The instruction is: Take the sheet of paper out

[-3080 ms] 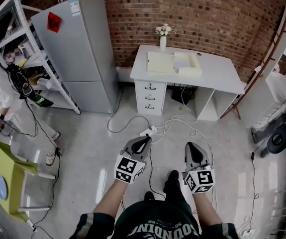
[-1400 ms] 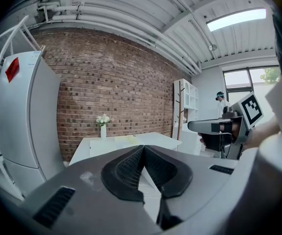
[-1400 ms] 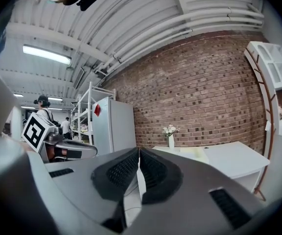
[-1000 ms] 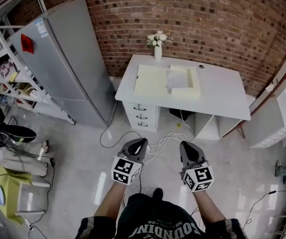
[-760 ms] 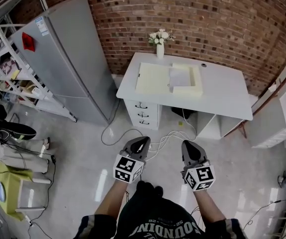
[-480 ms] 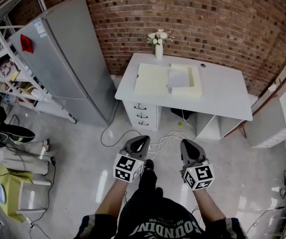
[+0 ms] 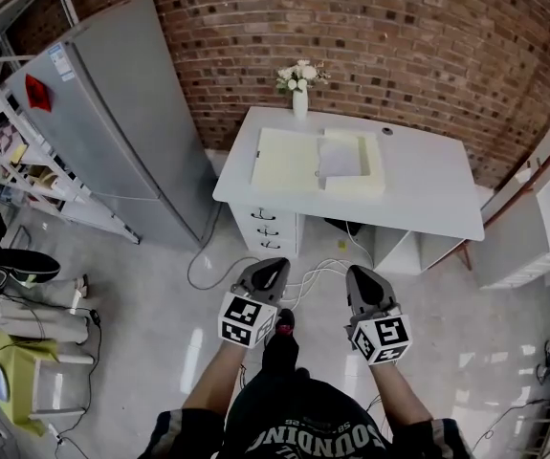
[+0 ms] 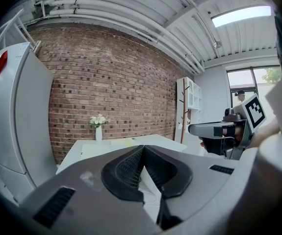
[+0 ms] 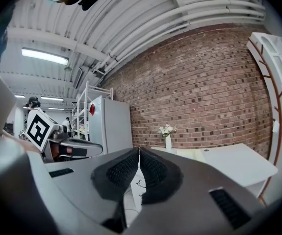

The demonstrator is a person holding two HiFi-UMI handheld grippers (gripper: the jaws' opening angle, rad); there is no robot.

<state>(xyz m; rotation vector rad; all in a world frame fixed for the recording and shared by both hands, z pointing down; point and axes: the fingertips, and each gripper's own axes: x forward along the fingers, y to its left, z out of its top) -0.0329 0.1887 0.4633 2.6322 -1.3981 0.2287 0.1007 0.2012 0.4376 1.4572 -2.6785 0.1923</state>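
Note:
On the white desk (image 7: 428, 175) by the brick wall lies an open pale yellow box (image 7: 320, 161), its lid folded out to the left, with a grey-white sheet of paper (image 7: 339, 158) inside the right half. My left gripper (image 7: 273, 269) and right gripper (image 7: 358, 279) are both shut and hold nothing; they hang side by side over the floor, well short of the desk. In the left gripper view the desk (image 8: 89, 150) is far ahead past the closed jaws. In the right gripper view the desk (image 9: 234, 163) lies ahead to the right.
A grey fridge (image 7: 121, 113) stands left of the desk, with white shelving (image 7: 16, 142) further left. A vase of white flowers (image 7: 299, 89) stands at the desk's back edge. White cables and a power strip (image 7: 298, 273) lie on the floor in front of the desk drawers (image 7: 263, 229).
The desk and box have drawn slightly nearer and shifted left in the head view as the person steps forward. Both grippers keep the same shut pose side by side.

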